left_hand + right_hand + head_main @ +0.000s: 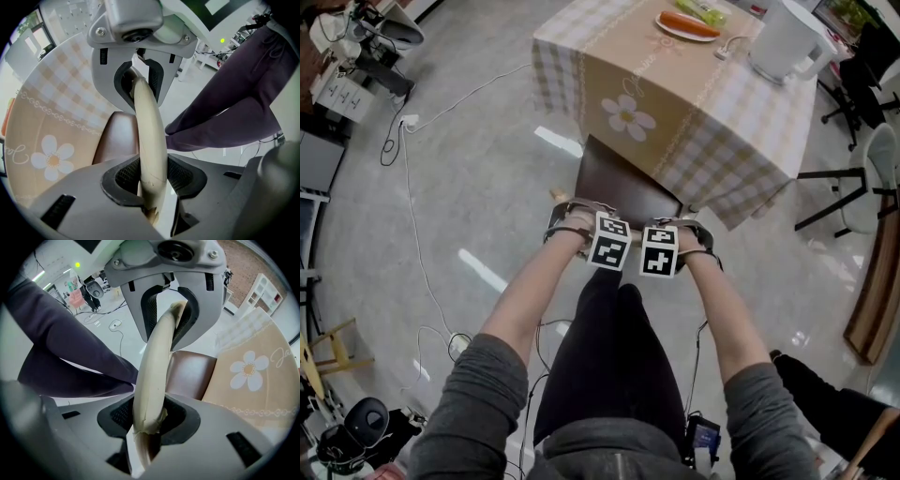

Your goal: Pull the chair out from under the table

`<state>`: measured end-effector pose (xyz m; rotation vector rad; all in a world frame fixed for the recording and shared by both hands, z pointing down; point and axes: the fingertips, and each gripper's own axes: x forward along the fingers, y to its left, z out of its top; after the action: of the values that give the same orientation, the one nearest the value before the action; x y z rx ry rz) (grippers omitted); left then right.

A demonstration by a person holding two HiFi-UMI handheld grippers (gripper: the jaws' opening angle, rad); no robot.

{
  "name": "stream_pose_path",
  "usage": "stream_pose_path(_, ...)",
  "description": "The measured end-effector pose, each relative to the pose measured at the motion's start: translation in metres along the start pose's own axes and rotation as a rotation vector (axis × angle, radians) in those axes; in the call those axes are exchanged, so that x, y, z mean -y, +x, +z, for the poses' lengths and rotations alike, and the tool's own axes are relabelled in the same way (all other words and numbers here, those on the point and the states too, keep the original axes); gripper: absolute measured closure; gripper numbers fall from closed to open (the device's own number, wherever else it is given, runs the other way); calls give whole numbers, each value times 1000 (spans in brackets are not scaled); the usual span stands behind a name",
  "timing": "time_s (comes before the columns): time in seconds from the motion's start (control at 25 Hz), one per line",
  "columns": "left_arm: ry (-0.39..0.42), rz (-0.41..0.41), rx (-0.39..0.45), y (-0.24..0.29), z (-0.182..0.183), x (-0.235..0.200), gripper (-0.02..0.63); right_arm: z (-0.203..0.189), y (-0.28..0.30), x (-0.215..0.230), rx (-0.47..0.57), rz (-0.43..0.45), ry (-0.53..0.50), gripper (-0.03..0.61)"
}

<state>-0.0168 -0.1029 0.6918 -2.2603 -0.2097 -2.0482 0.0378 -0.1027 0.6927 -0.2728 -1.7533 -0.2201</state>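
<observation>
The chair has a brown seat (pixel 623 183) whose far part lies under the table's checked, flower-print cloth (pixel 675 103). Its cream, curved back rail (pixel 151 140) runs between both pairs of jaws. My left gripper (pixel 570 223) is shut on the rail's left part, and the pads press it from both sides in the left gripper view (pixel 146 133). Beside it, my right gripper (pixel 692 232) is shut on the rail's right part (pixel 157 366). Both point down at the rail. In both gripper views the seat (pixel 192 376) shows below the rail, next to my dark trouser leg (pixel 225 108).
A white kettle (pixel 787 37) and a plate with a carrot and greens (pixel 686 23) stand on the table. Cables (pixel 422 272) trail over the glossy floor at the left. A black chair (pixel 853 187) and a wooden edge (pixel 872 300) are at the right.
</observation>
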Motion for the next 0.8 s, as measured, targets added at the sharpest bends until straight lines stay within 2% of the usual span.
stream_pose_path(0.4,-10,15,-13,1,4,7,463,0,0,-8,-7,9,-4,451)
stream_pose_path(0.8,-4,-17,-8,1,5,15,463,2,0,-15,-11,13,-4,451)
